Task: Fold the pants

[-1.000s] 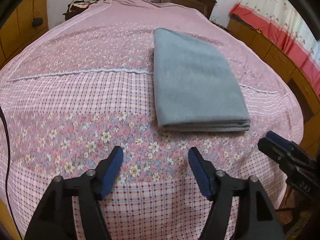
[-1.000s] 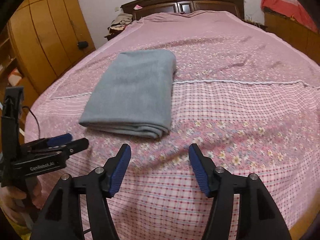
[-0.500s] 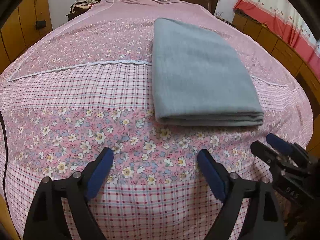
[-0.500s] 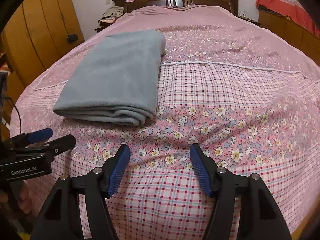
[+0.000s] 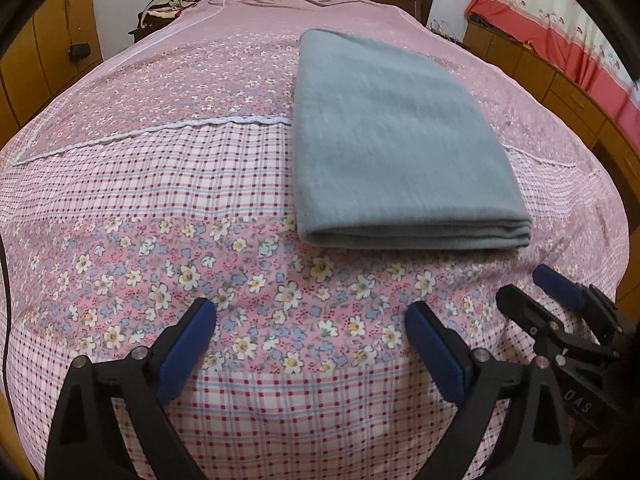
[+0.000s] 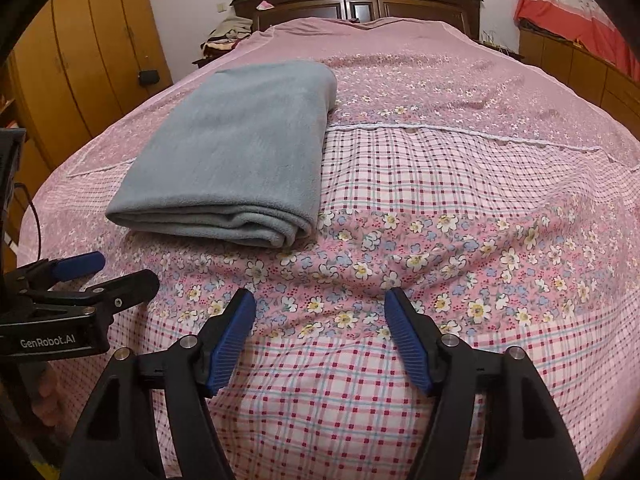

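Nearest: left gripper (image 5: 310, 330) w/ jaws spread wide, just been opening, nothing btwn them. Right gripper (image 6: 320, 332) also spread, a bit narrower, also opening, empty; both over the bedspread (image 5: 140, 208). Beyond: grey pants (image 5: 396, 148), folded to a thick rectangle, lying flat on the bed. Near stacked edge faces the jaws, long axis runs away toward the headboard (image 6: 356, 0). Pants sit up-right of left jaws, up-left of right; roughly btwn both hands, neither clearly nearer.

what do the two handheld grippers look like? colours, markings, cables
Both the left gripper and the right gripper have black plastic triangular cut-out fingers, silver pivot pins and ribbed blue pads. White "GenRobot.AI" lettering marks the left one's side. A thin black cable trails behind it.
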Demonstrator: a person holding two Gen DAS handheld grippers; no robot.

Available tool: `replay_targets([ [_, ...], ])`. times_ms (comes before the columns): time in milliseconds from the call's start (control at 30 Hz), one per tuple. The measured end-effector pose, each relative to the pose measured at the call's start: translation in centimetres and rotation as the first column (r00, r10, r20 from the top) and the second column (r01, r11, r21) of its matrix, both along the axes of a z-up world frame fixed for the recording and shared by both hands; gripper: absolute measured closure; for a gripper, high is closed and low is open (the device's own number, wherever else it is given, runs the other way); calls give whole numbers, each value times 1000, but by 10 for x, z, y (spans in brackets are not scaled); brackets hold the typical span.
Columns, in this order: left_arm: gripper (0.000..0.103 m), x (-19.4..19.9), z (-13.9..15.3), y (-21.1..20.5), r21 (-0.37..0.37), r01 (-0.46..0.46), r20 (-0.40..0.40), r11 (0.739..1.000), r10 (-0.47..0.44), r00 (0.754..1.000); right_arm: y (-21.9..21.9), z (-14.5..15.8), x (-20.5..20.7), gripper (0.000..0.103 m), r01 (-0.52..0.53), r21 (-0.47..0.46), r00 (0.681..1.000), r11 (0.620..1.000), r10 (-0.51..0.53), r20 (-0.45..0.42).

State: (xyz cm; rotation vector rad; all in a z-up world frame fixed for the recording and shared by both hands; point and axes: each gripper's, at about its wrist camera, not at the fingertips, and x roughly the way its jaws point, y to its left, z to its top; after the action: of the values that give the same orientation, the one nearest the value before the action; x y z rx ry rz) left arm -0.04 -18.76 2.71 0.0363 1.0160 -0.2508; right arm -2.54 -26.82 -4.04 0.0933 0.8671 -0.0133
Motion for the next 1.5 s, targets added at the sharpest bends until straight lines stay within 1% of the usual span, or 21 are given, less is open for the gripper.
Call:
replay_targets([
  [233,4,0,0,-8,3,1,2,1000,-1,1000,4,0,-3,33,0,-2,1000,1000,0,1],
  [500,4,2,-4,1,3,0,-1,1000,0,1000,4,0,-4,33,0,-2,1000,1000,0,1],
  [1500,4,2,-3,-1,4,1,-1,1000,-1,1000,3,-1,-3,32,1,-2,1000,1000,-1,1],
])
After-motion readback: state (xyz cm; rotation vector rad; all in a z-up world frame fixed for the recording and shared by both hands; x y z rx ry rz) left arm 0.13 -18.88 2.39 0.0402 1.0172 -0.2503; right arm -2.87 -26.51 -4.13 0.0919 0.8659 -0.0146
